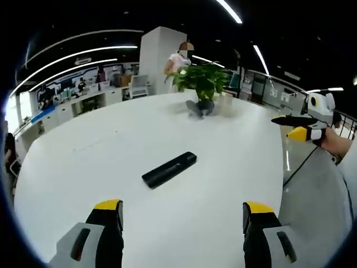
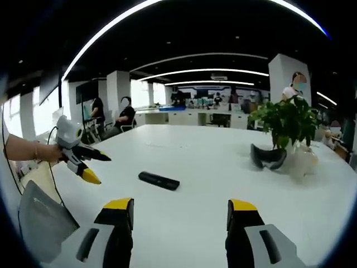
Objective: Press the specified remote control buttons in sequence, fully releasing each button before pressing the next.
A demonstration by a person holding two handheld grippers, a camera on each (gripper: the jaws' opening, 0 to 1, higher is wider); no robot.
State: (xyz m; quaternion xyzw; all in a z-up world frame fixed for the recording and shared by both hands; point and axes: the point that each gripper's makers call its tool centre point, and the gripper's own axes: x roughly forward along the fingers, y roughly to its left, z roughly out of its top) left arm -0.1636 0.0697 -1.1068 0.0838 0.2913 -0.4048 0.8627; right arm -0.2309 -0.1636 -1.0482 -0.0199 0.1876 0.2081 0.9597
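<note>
An open-plan office: a broad white worktop [image 1: 167, 139] under long ceiling light strips [image 2: 206, 71], with white pillars [image 1: 159, 58] and rows of desks [image 2: 184, 116] behind. People sit and stand about (a potted plant [image 2: 287, 125] too).

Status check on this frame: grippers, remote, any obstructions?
Left gripper and right gripper open, empty, off the table. Slim black remote control flat on white table, untouched. Path clear; potted green plant far side.

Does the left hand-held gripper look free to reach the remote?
Probably yes: the remote lies alone on the white table ahead of the open left hand-held gripper, nothing between them.
</note>
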